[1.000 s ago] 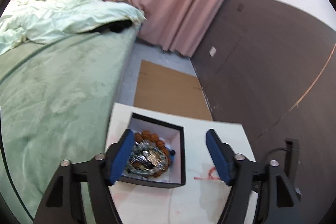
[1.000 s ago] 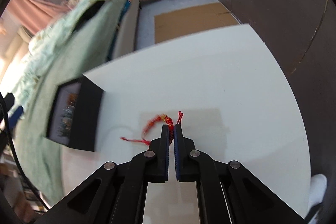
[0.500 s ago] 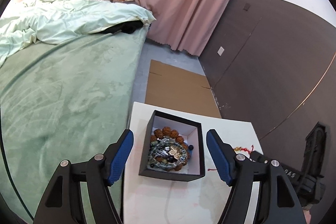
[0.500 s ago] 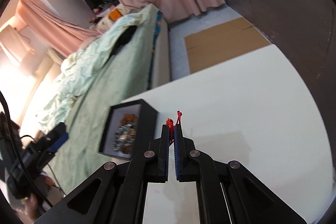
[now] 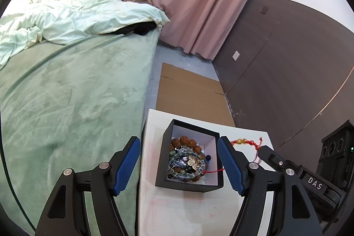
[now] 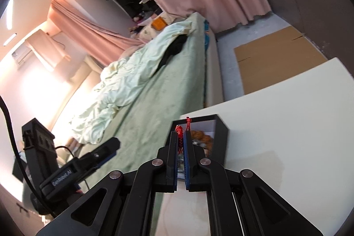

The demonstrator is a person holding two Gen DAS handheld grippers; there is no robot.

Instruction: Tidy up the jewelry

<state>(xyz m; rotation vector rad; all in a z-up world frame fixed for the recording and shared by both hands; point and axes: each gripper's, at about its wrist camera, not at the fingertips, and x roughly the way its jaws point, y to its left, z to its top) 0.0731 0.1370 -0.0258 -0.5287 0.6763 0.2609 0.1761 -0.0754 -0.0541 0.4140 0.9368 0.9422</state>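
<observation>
Right wrist, red bracelet [image 6: 179, 131] pinched, apparently above box [image 6: 221, 136]

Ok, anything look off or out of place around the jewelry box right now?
Only the red bracelet: it is not in the box with the other beads but hangs beside it, pinched in the right gripper, one red tail trailing over the box's right edge. The left gripper is open and holds nothing.
</observation>
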